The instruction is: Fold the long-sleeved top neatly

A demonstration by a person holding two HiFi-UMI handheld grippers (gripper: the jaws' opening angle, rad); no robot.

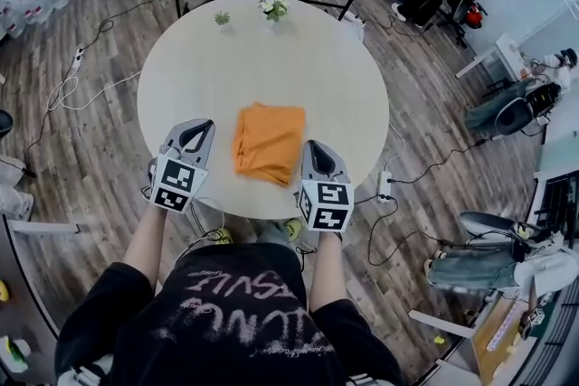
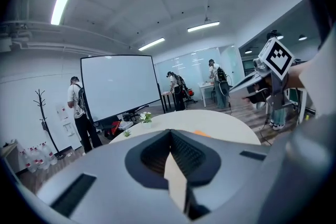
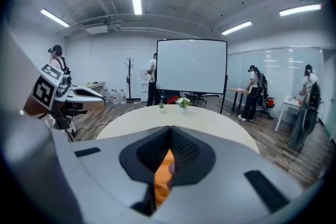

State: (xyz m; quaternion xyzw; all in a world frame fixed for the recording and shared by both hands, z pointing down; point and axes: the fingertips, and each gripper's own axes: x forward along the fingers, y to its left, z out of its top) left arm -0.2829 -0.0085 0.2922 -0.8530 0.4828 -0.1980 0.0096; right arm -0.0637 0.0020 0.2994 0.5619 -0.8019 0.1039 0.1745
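Note:
The orange long-sleeved top (image 1: 269,143) lies folded into a compact rectangle on the round pale table (image 1: 199,59), close to its near edge. My left gripper (image 1: 197,127) hovers just left of the top, shut and empty. My right gripper (image 1: 313,145) hovers at the top's right edge, also shut, with nothing held. In the right gripper view, the orange cloth (image 3: 164,176) shows below, through the slit between the closed jaws. From the left gripper view only a sliver of the top (image 2: 202,134) shows, on the table beyond the closed jaws.
A small vase of white flowers (image 1: 273,7) and a tiny green plant (image 1: 222,17) stand at the table's far edge. Cables run over the wooden floor around the table. A whiteboard (image 3: 192,65) and people stand farther back in the room.

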